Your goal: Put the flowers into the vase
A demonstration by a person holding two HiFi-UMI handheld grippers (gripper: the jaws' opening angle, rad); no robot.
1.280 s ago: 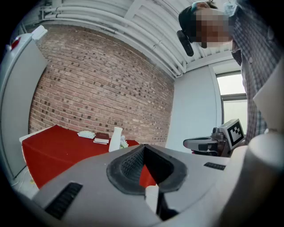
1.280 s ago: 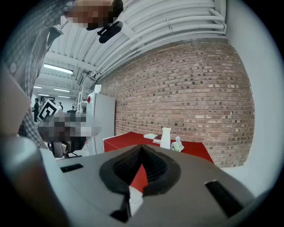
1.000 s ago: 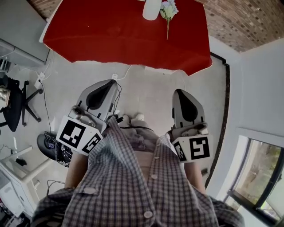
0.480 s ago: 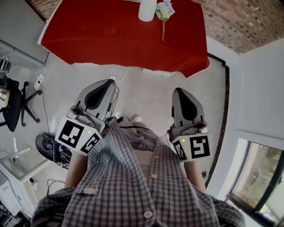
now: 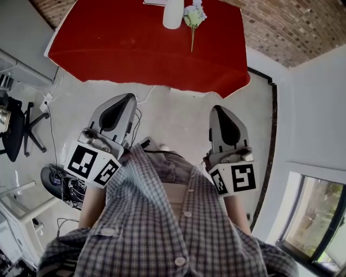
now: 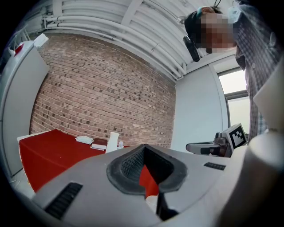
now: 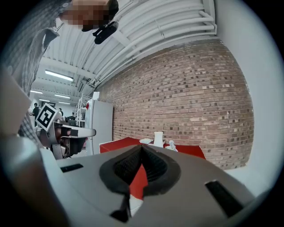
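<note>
A white vase (image 5: 173, 13) stands at the far side of the red table (image 5: 135, 48). The flowers (image 5: 192, 16), pale blooms on a thin stem, lie flat just to the right of the vase. My left gripper (image 5: 127, 98) and right gripper (image 5: 218, 110) are held level over the floor, well short of the table, both shut and empty. In the left gripper view the vase (image 6: 113, 142) shows small above the shut left gripper (image 6: 144, 146). The right gripper view has the vase (image 7: 158, 138) and flowers (image 7: 171, 145) far beyond the shut right gripper (image 7: 142, 146).
A brick wall (image 6: 102, 93) rises behind the table. A book (image 6: 100, 142) and a folded cloth (image 6: 84, 139) lie near the vase. An office chair (image 5: 19, 127) and cables (image 5: 65, 184) are on the floor to the left, and a white cabinet (image 7: 101, 126) stands past the table's left end.
Both grippers have moved a little toward the table, still shut. In the head view the vase and flowers have shifted left and the table's near edge sits lower.
</note>
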